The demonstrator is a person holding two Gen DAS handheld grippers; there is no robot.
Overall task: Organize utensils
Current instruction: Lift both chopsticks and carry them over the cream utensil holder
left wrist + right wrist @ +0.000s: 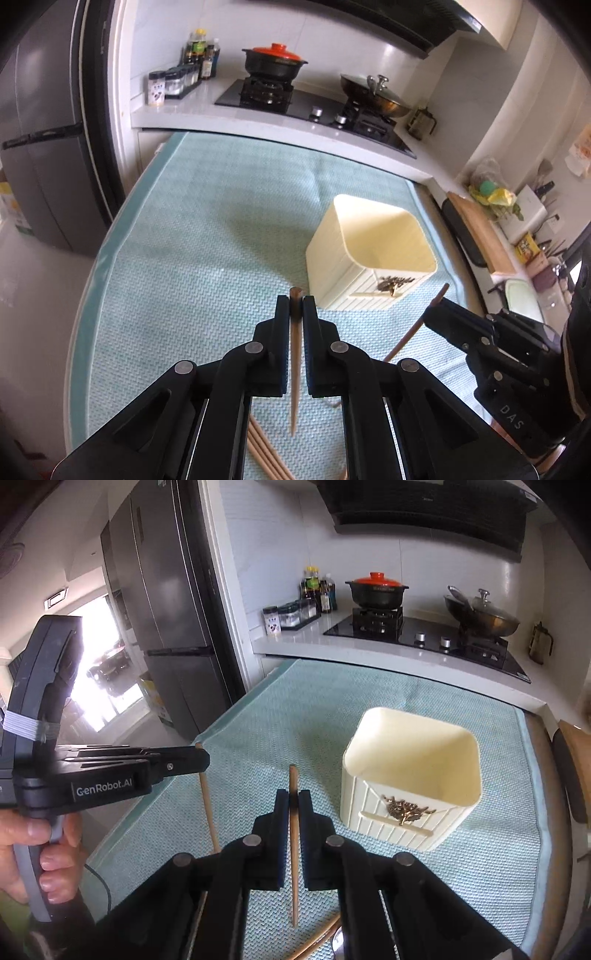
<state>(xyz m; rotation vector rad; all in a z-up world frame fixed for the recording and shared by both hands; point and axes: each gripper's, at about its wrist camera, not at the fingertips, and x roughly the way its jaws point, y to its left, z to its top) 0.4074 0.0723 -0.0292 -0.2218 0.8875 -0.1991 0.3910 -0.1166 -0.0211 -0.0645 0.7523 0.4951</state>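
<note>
Chopsticks come first: we hold one in each gripper. Our left gripper (295, 306) is closed tight on the left chopstick (294, 369), pinched near its dark top end with the thin tip hanging toward the mat. Our right gripper (293, 805) is clamped the same way on the right chopstick (293, 849). Under us, loose chopsticks (264, 454) lie on the teal mat (184, 258), and a metal utensil (338, 939) peeks out at the lower edge of the right view; we cannot tell what kind.

Ahead and to the right stands the cream utensil holder (412, 775), upright and open, seemingly empty. We judge the step to be carrying both sticks over it. To do it well, we should lift until the hanging tips clear the near rim, centre over the opening, and let go only once the tips are inside. Since the two grippers are near each other, going one at a time avoids a clash.

Beyond the mat, the stove (314, 103) with its pot and wok is well apart, no obstacle.
</note>
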